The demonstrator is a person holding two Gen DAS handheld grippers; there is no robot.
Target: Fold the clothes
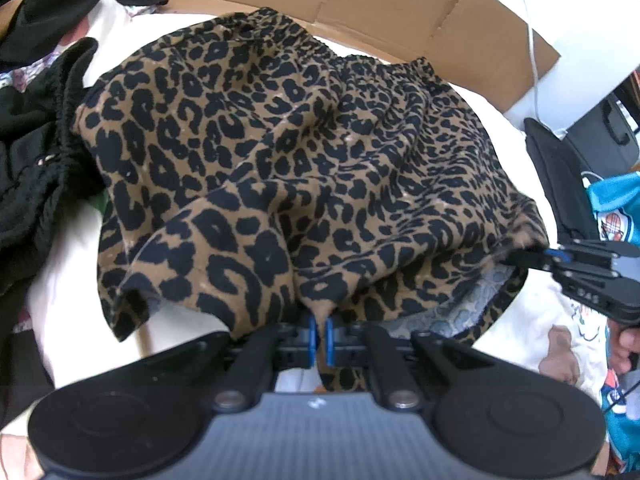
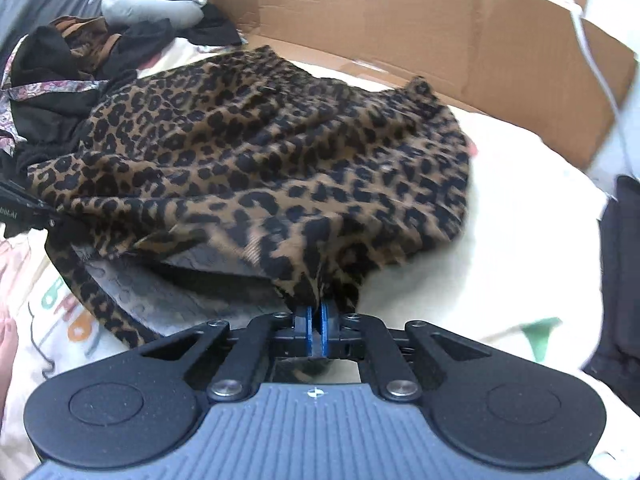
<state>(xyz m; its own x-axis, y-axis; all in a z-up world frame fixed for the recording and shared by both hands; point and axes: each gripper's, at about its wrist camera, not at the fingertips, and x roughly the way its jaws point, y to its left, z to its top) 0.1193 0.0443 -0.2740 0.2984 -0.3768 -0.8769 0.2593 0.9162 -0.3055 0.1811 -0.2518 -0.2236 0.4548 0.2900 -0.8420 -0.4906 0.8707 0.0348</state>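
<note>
While my left gripper point(image 1: 322, 338) sits low at the near hem of the leopard-print garment point(image 1: 280, 152), its two blue pads are pinched together on a small peak of that cloth, which rises straight out from between them. My right gripper point(image 2: 316, 334) does the same at another point of the hem, its blue pads clamped on a fold of the same print. In the left wrist view the right gripper point(image 1: 560, 258) reaches in level from the right side, its tip at the garment's corner, and a few of my fingers point(image 1: 624, 346) show behind it at the frame's edge. Between the two grips the hem hangs open, showing the paler grey underside of the fabric. The one leopard garment lies spread on a cream sheet point(image 2: 520, 220) with a gathered band at its far edge. A heap of black clothes point(image 1: 32, 168) touches its left side. One flattened cardboard box point(image 1: 380, 4) stands along the far edge of the sheet, with one white cable point(image 1: 532, 60) running across it.
</note>
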